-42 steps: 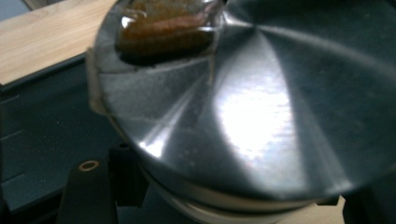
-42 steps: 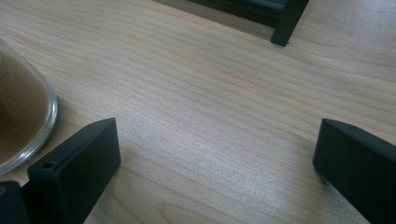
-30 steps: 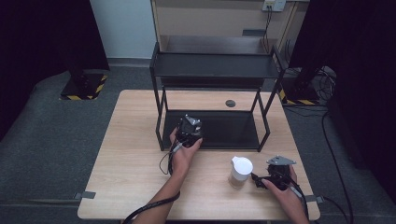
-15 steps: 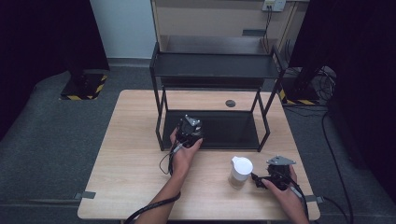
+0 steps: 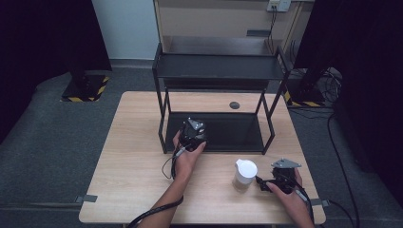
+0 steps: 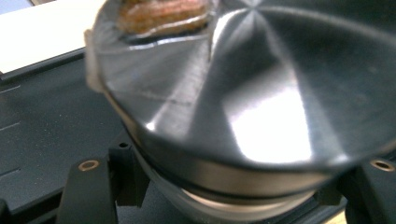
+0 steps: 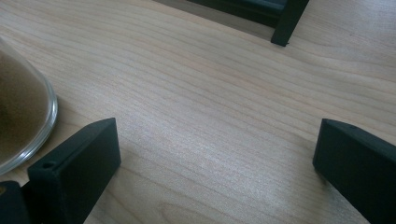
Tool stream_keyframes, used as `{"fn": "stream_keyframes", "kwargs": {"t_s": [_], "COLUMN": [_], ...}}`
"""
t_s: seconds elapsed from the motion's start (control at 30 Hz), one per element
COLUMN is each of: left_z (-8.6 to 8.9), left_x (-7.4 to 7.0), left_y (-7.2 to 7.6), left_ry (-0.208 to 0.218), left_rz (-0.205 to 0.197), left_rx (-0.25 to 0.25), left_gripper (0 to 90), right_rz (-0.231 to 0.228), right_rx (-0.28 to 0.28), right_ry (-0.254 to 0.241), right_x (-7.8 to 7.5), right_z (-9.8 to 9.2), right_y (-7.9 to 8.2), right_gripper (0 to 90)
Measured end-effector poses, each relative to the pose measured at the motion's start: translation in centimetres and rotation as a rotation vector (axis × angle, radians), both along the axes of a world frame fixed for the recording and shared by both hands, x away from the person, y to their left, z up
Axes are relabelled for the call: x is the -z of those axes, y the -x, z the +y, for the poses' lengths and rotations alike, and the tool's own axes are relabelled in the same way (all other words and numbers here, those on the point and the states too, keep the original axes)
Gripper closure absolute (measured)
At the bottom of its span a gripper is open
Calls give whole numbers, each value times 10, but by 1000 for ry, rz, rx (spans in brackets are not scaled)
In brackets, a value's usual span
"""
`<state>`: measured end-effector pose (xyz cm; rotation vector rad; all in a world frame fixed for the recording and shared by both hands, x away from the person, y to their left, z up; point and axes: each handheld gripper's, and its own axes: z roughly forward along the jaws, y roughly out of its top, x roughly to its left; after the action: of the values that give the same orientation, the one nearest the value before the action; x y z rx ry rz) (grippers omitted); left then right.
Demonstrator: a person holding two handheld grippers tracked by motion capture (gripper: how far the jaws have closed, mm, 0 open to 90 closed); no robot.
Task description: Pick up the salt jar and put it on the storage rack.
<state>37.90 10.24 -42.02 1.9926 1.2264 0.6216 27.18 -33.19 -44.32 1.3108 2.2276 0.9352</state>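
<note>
The left gripper (image 5: 191,134) hangs over the lower tier of the black metal two-tier rack (image 5: 216,71), and its own camera looks straight onto a shiny brushed-steel lid (image 6: 261,93) on a clear glass jar (image 6: 154,28) with something brown inside. The jaws stand narrow and hug the jar just under the lid rim, so this reads as a grip, with the jar at the front left of the dark bottom shelf (image 6: 42,116). I judge the step to be setting this jar on the shelf; the next move calls for easing the jaws apart and backing out without tipping it.

On the right, the right gripper (image 7: 210,158) rests low over the light wooden table (image 5: 133,161), jaws spread wide with nothing between them. A second jar with a white lid (image 5: 245,174) stands just beside it, apart from its jaws. That one looks next in line.
</note>
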Motion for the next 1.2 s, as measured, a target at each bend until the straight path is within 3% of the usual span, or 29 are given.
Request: {"fn": "stream_keyframes", "kwargs": {"t_s": [0.1, 0.2, 0.33, 0.47, 0.7, 1.0, 1.2], "left_z": [1, 2, -2, 0, 4, 13, 14], "left_x": [3, 4, 1, -1, -6, -7, -10], "left_y": [-1, 0, 6, 10, 20, 35, 47], "left_ry": [-2, 8, -29, -23, -37, -14, -22], "left_rz": [1, 5, 0, 6, -7, -10, -16], "left_rx": [7, 2, 1, -7, 14, 44, 49], "left_gripper": [270, 186, 101, 58, 43, 34, 31], "right_rz": [0, 0, 0, 0, 0, 0, 0], "right_rx": [0, 0, 0, 0, 0, 0, 0], "right_ry": [0, 0, 0, 0, 0, 0, 0], "right_x": [0, 0, 0, 0, 0, 0, 0], "right_z": [0, 0, 0, 0, 0, 0, 0], "right_y": [0, 0, 0, 0, 0, 0, 0], "right_gripper": [13, 13, 12, 12, 13, 12, 12]}}
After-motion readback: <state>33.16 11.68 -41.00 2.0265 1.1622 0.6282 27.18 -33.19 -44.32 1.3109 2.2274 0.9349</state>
